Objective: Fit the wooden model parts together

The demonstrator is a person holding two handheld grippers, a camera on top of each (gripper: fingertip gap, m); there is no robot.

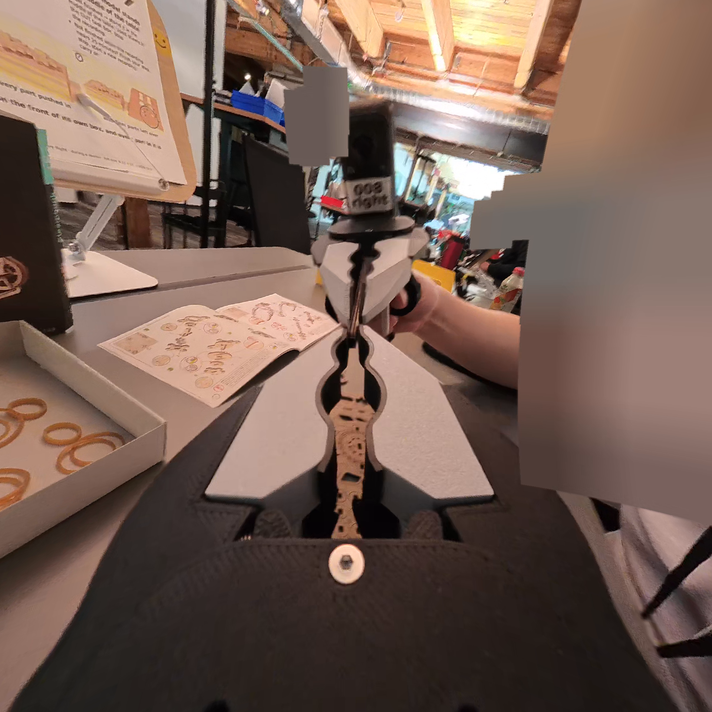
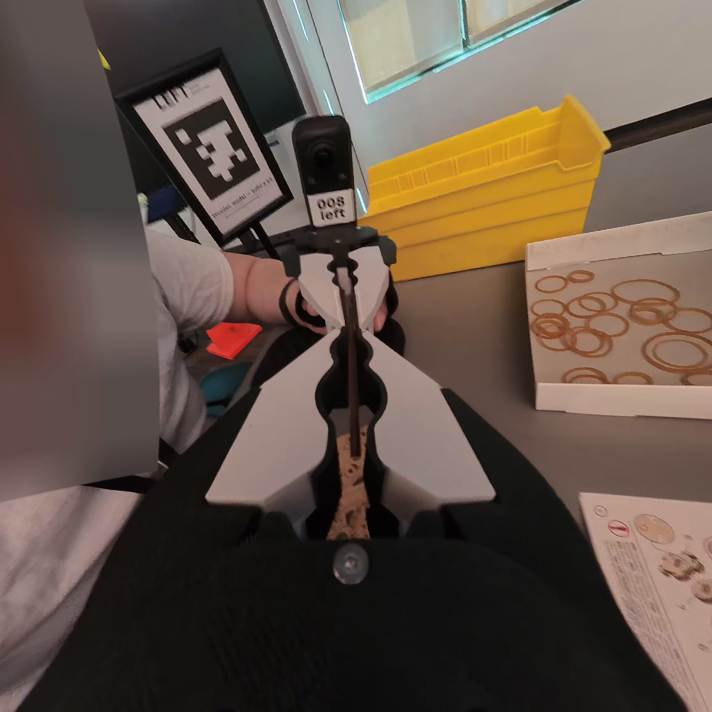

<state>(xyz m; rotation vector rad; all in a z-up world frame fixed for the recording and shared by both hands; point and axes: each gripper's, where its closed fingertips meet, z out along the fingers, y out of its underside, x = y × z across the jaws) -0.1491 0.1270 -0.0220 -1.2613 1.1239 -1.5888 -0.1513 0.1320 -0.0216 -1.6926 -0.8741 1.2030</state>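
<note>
My left gripper (image 1: 348,341) is shut on a thin laser-cut wooden part (image 1: 348,443) that runs along its jaws, held above the grey table. My right gripper (image 2: 351,334) is shut on a pale wooden part (image 2: 348,493). A thin dark edge (image 2: 352,385) of wood runs forward from it. The two grippers meet tip to tip: the right gripper (image 1: 356,323) faces me in the left wrist view, and the left gripper (image 2: 346,321) faces me in the right wrist view. I cannot tell whether they hold one piece or two.
A white box tray (image 1: 96,389) holding several tan rings (image 2: 616,319) lies on the table. An open instruction booklet (image 1: 215,346) lies beside it. A yellow bin (image 2: 481,200), a dark box (image 1: 27,231), an instruction board (image 1: 96,96) and a marker sign (image 2: 215,154) stand around. Left and right tips are no more than a few centimetres apart.
</note>
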